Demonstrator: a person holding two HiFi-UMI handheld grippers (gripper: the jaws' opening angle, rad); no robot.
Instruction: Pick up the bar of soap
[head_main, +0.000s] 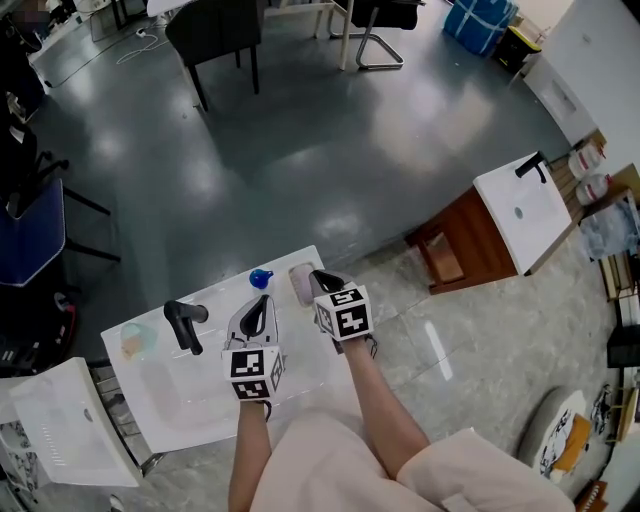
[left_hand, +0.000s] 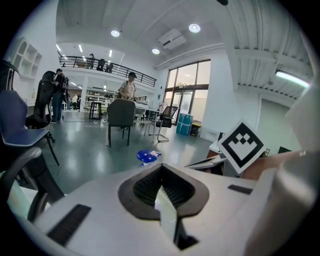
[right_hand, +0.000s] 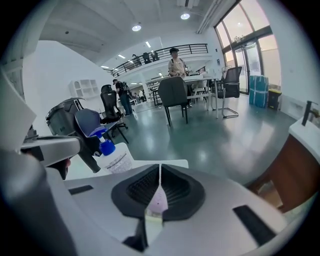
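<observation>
Grey floor (head_main: 300, 150) fills most of the head view, with a white table (head_main: 160, 400) at the near left carrying a black tap (head_main: 183, 322) and a blue-capped bottle (head_main: 261, 277). A pale pinkish block, which I take for the soap (head_main: 300, 282), lies on the table's far right part. It sits just left of the right gripper (head_main: 322, 282), whose tips hide its right edge, so I cannot tell whether they touch. The left gripper (head_main: 262, 300) points at the bottle from the near side. Nothing is lifted, so the task looks barely begun: opening, straddling, closing and raising are all left. A small pale thing near the table's left edge is too blurred to name. From the left gripper view, the left gripper (left_hand: 161, 172) is clenched on nothing, with only a thin bright slit between its pads. The bottle's blue cap (left_hand: 147, 156) shows just past the gripper, and the soap is out of sight. From the right gripper view, the right gripper (right_hand: 160, 175) is likewise clenched and empty. A pink sliver low in its slit is probably the soap underneath, though too little shows to be sure. The bottle (right_hand: 112, 157) stands to the left, and the table below is blocked by the gripper's own body.
</observation>
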